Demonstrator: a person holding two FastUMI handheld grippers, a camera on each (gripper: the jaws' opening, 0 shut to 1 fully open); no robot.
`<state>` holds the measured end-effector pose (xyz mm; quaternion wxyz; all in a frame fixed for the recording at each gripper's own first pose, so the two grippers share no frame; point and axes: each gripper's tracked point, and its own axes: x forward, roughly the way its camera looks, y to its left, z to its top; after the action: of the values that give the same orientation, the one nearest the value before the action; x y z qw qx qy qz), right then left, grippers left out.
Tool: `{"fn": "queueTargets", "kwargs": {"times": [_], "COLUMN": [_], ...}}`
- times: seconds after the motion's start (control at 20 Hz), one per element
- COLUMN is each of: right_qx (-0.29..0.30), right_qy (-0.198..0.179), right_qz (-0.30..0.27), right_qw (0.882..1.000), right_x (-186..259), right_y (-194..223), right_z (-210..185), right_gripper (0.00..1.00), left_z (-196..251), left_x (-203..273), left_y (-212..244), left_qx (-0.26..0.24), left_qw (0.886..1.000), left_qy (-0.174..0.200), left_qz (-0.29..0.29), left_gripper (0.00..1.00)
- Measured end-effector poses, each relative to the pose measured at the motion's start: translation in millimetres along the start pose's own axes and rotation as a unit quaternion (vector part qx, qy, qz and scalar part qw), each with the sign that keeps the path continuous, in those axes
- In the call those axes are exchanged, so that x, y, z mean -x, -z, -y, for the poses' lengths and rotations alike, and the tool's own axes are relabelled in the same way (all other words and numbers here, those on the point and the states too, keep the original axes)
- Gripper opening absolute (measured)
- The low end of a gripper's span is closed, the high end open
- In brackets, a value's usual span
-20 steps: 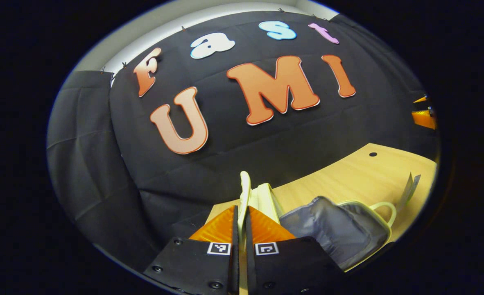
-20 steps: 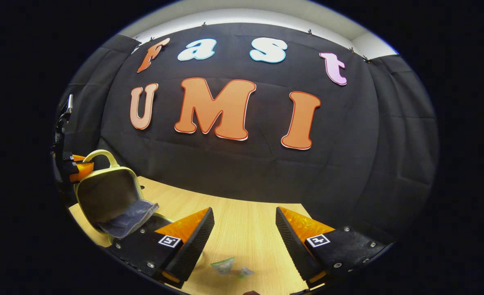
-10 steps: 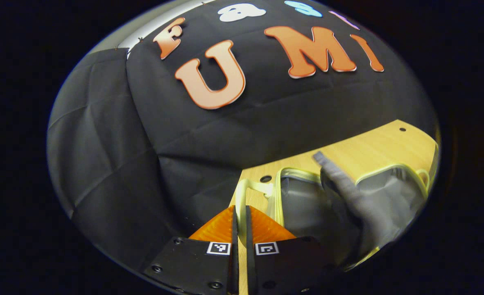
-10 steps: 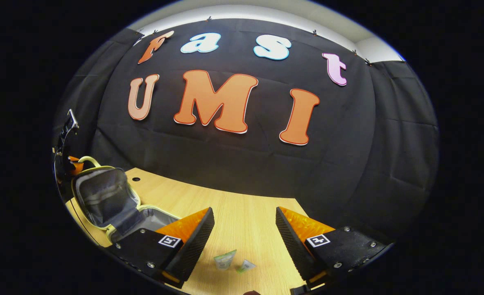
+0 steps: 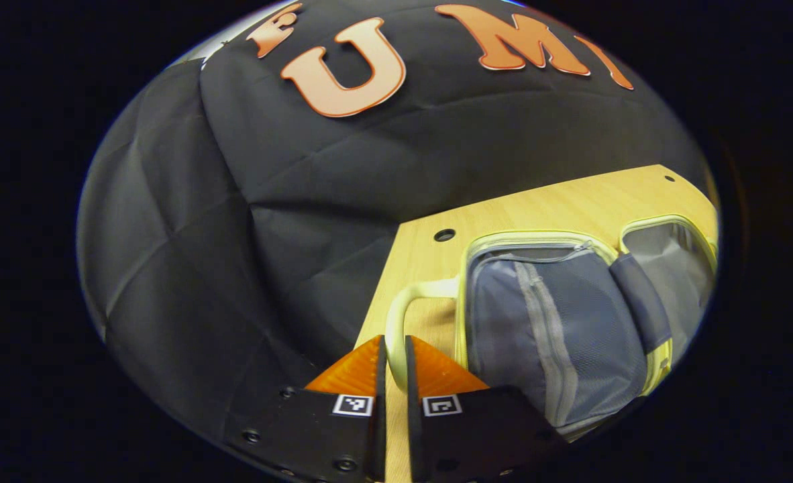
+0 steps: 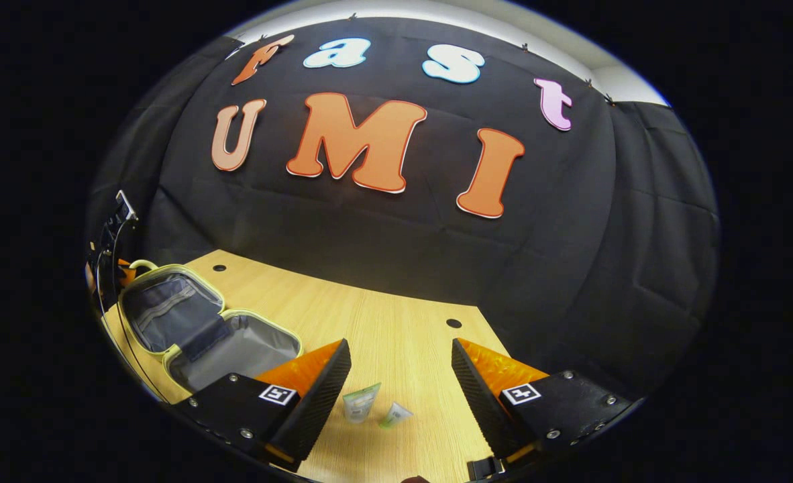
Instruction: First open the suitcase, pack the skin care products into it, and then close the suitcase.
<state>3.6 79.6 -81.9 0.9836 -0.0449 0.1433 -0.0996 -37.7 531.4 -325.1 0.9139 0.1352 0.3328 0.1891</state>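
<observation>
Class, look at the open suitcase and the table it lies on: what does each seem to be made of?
Suitcase: probably woven fabric, matte; its grey lining creases softly, with a mesh zip pocket and pale yellow-green piping.
Table: likely wood-look laminate, smooth with even light grain and round holes.

1 suitcase (image 6: 195, 329), 2 skin care tubes (image 6: 359, 404), 1 table (image 6: 383, 335).
</observation>
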Motion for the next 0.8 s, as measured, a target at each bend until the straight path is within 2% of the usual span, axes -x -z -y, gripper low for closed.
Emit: {"fn": "queueTargets", "kwargs": {"times": [0.1,0.15,0.25,0.3,0.35,0.4,0.45,0.5,0.65,0.7,0.8], "right_qx": [-0.01,-0.014,-0.018,-0.016,-0.015,-0.018,-0.023,-0.028,-0.029,-0.028,-0.027], "right_qy": [0.003,0.004,0.004,0.005,0.006,0.005,0.001,-0.002,-0.013,-0.018,-0.028], "right_qz": [-0.007,-0.009,-0.012,-0.014,-0.016,-0.019,-0.022,-0.024,-0.03,-0.032,-0.035], "right_qw": [1.0,1.0,1.0,1.0,1.0,1.0,0.999,0.999,0.999,0.999,0.999], "right_x": [-1,-2,-5,-6,-8,-9,-10,-11,-13,-14,-15], "right_y": [6,8,14,17,20,24,27,30,39,41,46], "right_z": [6,9,17,20,24,27,29,30,37,39,44], "right_gripper": [0.96,0.96,0.96,0.96,0.96,0.96,0.96,0.96,0.96,0.96,0.96], "left_z": [-2,1,11,21,36,53,69,89,139,158,199], "left_x": [-3,3,21,30,43,57,69,83,119,130,152], "left_y": [0,-2,-19,-31,-43,-52,-61,-69,-94,-104,-119], "left_qx": [-0.008,-0.012,-0.019,-0.014,-0.005,0.004,0.015,0.021,0.037,0.044,0.049], "left_qw": [1.0,1.0,0.999,0.998,0.998,0.997,0.996,0.994,0.988,0.985,0.977], "left_qy": [-0.02,-0.022,-0.021,-0.014,-0.003,0.012,0.026,0.043,0.084,0.104,0.139], "left_qz": [0.004,0.015,0.038,0.052,0.066,0.077,0.087,0.097,0.125,0.134,0.151], "left_gripper": [0.18,0.14,0.22,0.22,0.29,0.24,0.33,0.51,0.68,0.7,0.81]}}
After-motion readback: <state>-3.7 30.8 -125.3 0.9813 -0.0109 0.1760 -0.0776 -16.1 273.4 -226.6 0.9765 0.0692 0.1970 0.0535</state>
